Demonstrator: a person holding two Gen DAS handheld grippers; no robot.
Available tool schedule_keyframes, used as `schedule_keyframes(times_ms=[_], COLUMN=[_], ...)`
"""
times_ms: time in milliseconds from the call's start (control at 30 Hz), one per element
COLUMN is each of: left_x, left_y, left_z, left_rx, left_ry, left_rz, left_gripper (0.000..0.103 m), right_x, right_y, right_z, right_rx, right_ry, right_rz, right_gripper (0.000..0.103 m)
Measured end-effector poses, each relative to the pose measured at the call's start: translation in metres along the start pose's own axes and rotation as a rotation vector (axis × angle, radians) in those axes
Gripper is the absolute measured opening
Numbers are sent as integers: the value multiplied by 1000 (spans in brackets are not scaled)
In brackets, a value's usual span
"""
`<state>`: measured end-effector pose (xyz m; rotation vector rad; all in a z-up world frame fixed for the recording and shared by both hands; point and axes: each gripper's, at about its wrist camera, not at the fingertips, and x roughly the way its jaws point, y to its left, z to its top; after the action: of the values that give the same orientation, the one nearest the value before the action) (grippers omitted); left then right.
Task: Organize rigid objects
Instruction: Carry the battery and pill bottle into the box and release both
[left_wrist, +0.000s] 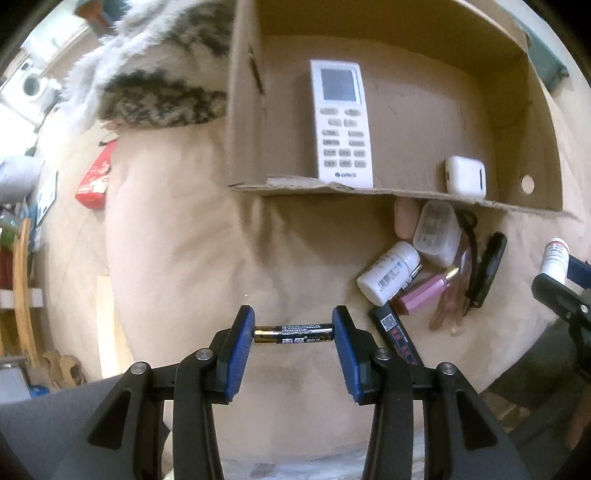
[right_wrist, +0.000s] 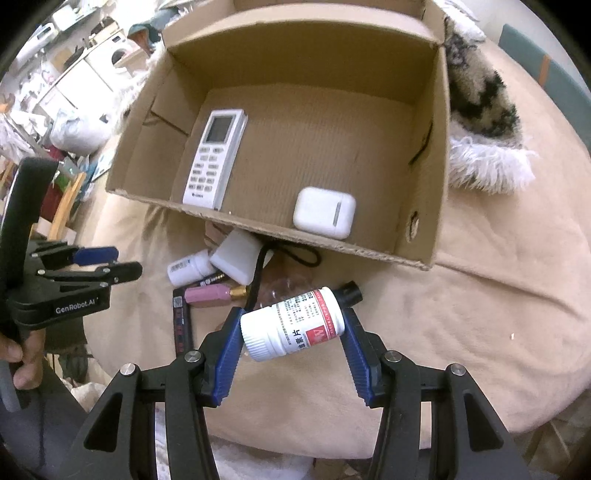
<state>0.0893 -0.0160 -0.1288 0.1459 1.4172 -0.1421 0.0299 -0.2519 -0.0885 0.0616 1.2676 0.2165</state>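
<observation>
My left gripper (left_wrist: 294, 333) is shut on a black and gold battery (left_wrist: 293, 333), held end to end above the beige cloth. My right gripper (right_wrist: 291, 328) is shut on a white pill bottle with a red label (right_wrist: 293, 326), held on its side. An open cardboard box (left_wrist: 369, 190) (right_wrist: 439, 155) holds a white remote (left_wrist: 341, 122) (right_wrist: 216, 157) and a white earbud case (left_wrist: 465, 177) (right_wrist: 324, 211). In front of the box lies a pile: another white bottle (left_wrist: 388, 271) (right_wrist: 188, 267), a white plug (left_wrist: 437, 232) (right_wrist: 238, 258), a pink tube (left_wrist: 424, 291) (right_wrist: 207, 295).
A furry black and white cushion (left_wrist: 159, 96) (right_wrist: 480, 110) lies beside the box. A red packet (left_wrist: 96, 177) sits at the left. A dark flat stick (left_wrist: 400, 338) (right_wrist: 181, 321) and a black item (left_wrist: 489, 273) lie near the pile. The left gripper (right_wrist: 96, 254) shows in the right wrist view.
</observation>
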Motion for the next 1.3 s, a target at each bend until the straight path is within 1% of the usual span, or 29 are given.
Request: schedule_keyframes(times_ms=[167,267,333,433,533,667,733,867,1067,1167,1300], left_x=[-33,-50,-59,-67,-87,-96,-102,-105,-113,-115,-101], left_y=[0,4,-7,-11,-13,-13,-14,-18,-25,-33,-41], left_z=[-11,-13,-18,-16,-10,3,10,28,56,70,84], left_rx=[-39,-78,-98,-125,-156,-180,-195,-201,-184,-165,-144], left_ry=[-84,-130,-156,-208,-268,-341,-365,-402,-455,-496,-494], left_rz=[24,21,21,25,25,28,23,20,18,26,22], left_gripper=[40,40,40,40,40,40,40,40,40,40,40], right_x=[-13,-26,-30,-43,-54,-62,-65,-66,-58,-50,-31], right_y=[0,1,4,8,12,17,19,18,10,4,-6], right_z=[5,7,12,19,25,34,41,56,85,103,123], right_rx=[21,29,39,49,51,51,47,46,49,56,81], right_ry=[-77,-139,-185,-269,-340,-397,-420,-442,-438,-424,-384], right_rz=[17,22,29,24,21,25,26,29,19,16,15], right_gripper=[55,55,55,55,55,55,55,55,55,55,55])
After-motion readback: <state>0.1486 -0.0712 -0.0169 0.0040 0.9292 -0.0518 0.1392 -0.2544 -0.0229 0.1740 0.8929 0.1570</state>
